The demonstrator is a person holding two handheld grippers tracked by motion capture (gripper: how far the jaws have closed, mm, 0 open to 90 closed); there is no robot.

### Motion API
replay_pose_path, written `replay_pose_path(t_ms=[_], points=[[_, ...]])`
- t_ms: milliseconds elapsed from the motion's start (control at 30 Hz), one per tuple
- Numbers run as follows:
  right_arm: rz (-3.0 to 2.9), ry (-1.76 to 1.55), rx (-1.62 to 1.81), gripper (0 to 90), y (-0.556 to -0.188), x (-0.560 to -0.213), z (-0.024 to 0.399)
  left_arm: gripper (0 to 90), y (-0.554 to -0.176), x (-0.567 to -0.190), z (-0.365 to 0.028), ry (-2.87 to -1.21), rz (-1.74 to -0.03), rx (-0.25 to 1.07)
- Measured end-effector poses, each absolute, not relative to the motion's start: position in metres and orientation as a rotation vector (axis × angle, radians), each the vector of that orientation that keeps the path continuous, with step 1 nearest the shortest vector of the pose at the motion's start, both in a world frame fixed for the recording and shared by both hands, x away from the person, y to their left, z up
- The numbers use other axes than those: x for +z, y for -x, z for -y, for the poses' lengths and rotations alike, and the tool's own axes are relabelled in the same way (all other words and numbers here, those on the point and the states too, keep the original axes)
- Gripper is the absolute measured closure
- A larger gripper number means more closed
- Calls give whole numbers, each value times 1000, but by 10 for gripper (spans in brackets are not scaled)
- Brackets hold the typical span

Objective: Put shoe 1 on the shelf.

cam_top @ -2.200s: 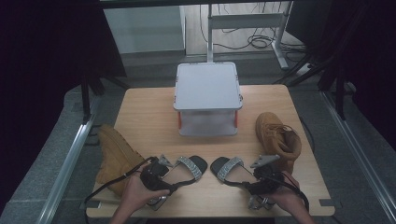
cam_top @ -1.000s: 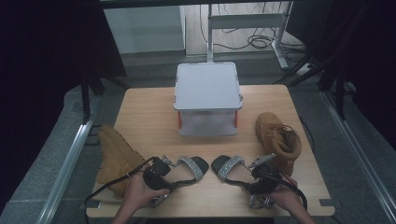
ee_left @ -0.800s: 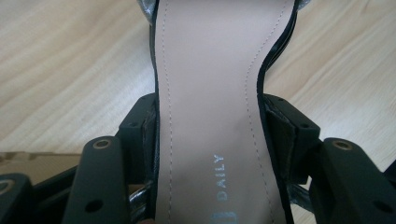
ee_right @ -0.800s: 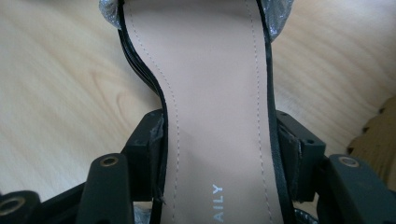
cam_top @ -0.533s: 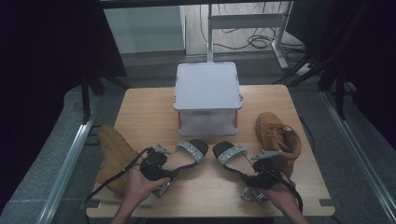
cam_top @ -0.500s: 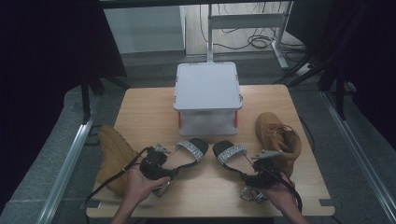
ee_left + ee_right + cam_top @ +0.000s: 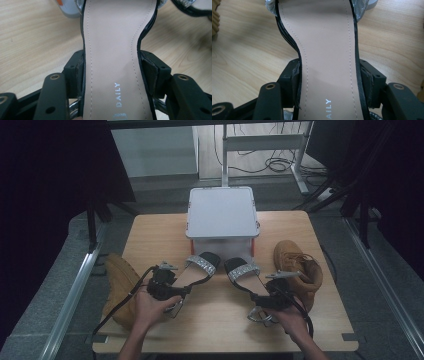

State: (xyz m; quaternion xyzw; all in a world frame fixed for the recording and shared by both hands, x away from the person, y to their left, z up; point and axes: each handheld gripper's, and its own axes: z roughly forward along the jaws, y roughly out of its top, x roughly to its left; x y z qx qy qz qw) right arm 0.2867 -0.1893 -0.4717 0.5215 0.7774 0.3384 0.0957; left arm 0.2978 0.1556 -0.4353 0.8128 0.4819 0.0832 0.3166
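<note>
With each gripper [image 7: 186, 279] [image 7: 260, 287] clamped across a sandal's [image 7: 196, 271] [image 7: 245, 275] narrow waist, toes aim far toward the lidded box [image 7: 222, 217], likely for packing, boots [image 7: 295, 270] waiting.

Two sandals [image 7: 200, 270], two boots [image 7: 296, 270], one box [image 7: 222, 216]

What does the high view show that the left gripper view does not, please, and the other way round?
High view alone: the closed white box at the back of the table, a tan boot on the right, another tan boot on the left, and the right gripper shut on the right sandal. Left gripper view alone: the letters DAILY printed on the insole and the stitching along its edge. Both: the left gripper clamping the left sandal by its sides, above the wooden table.
</note>
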Motion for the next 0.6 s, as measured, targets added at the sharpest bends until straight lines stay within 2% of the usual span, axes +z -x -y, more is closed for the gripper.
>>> replay_pose_path(t_ms=[600], points=[[-2169,-1698,1055,420,-326,-469,185,417,-322,-443,-148,-1972,-1354,169]])
